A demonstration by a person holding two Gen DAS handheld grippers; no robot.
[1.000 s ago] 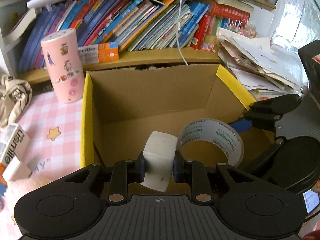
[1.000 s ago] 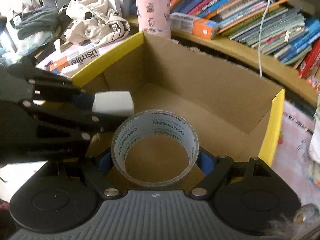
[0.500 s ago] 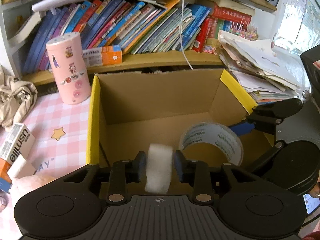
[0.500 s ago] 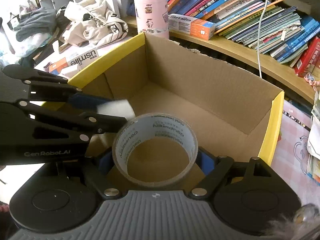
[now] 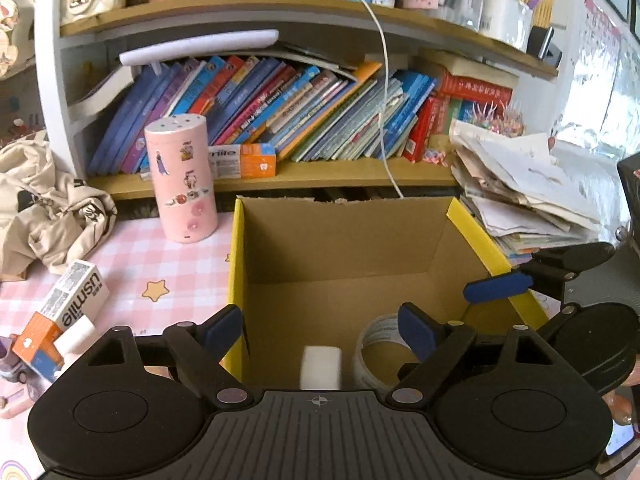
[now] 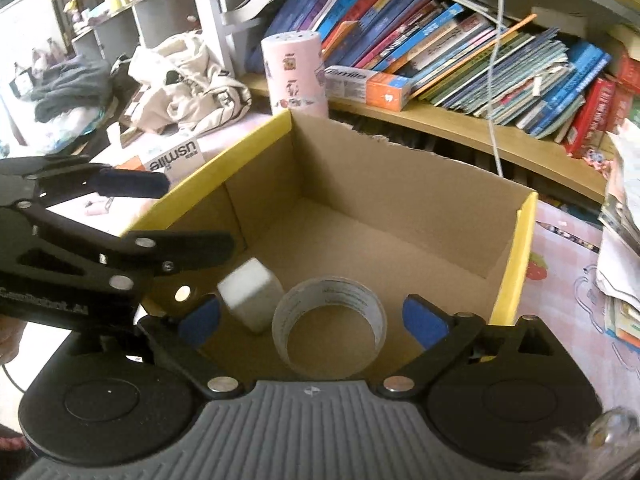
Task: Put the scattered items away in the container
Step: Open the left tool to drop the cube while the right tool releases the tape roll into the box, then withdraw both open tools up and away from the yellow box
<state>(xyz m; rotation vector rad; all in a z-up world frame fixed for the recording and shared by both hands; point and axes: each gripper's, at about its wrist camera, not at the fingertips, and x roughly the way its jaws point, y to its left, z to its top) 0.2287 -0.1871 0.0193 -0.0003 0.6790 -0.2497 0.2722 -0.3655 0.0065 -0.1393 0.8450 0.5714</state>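
An open cardboard box with yellow rims [image 5: 476, 228] [image 6: 516, 256] stands on the pink checked desk. A white block [image 5: 321, 367] [image 6: 250, 294] and a roll of clear tape [image 5: 378, 356] [image 6: 330, 324] are free inside it, at the near end. My left gripper [image 5: 320, 330] is open and empty above the box's near-left edge; it also shows in the right wrist view [image 6: 160, 208]. My right gripper [image 6: 312, 318] is open and empty above the tape; its fingers [image 5: 496, 288] show in the left wrist view.
A usmile box [image 5: 66, 314] [image 6: 168, 162] lies on the desk left of the cardboard box. A pink sticker-covered cylinder [image 5: 184, 178] [image 6: 294, 74] stands behind it. A beige garment [image 5: 44, 216], a bookshelf [image 5: 280, 104] and a stack of papers [image 5: 528, 192] surround the box.
Both grippers have opened. The white block and the tape roll have dropped out of the jaws into the box. Both grippers have pulled up and back.
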